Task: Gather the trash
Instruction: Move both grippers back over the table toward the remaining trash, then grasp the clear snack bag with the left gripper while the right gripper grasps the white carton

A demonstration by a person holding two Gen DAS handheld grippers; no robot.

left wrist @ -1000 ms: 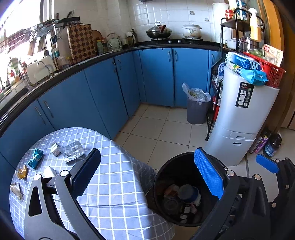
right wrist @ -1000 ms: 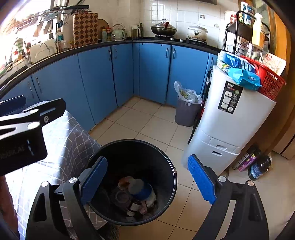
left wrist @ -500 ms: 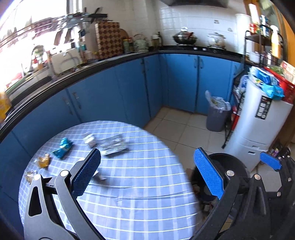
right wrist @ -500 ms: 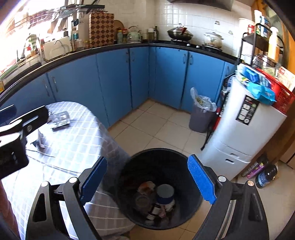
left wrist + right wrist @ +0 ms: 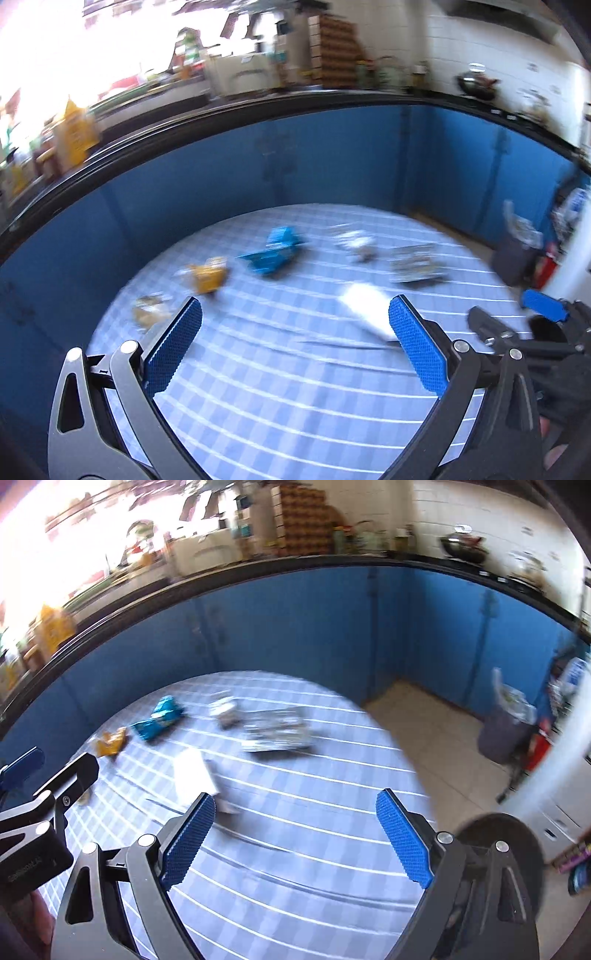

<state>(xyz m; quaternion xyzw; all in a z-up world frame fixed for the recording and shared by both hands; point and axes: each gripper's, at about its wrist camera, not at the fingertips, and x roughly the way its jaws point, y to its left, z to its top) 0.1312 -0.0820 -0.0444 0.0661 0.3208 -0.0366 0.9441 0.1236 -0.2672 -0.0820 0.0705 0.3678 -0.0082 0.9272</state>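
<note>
both claws, left and right, gape wide and empty. ahead of them, crumpled blue wrapper, yellow wrapper and white paper scrap lie on the checked round tablecloth. a hasty grab risks pinching cloth or skidding the thin scrap away.

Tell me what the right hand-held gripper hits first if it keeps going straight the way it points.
Probably the blue-and-white checked tablecloth on the round table: bare cloth fills the gap between the open right hand-held gripper. The white paper scrap lies just left. Blur leaves depth uncertain.
</note>
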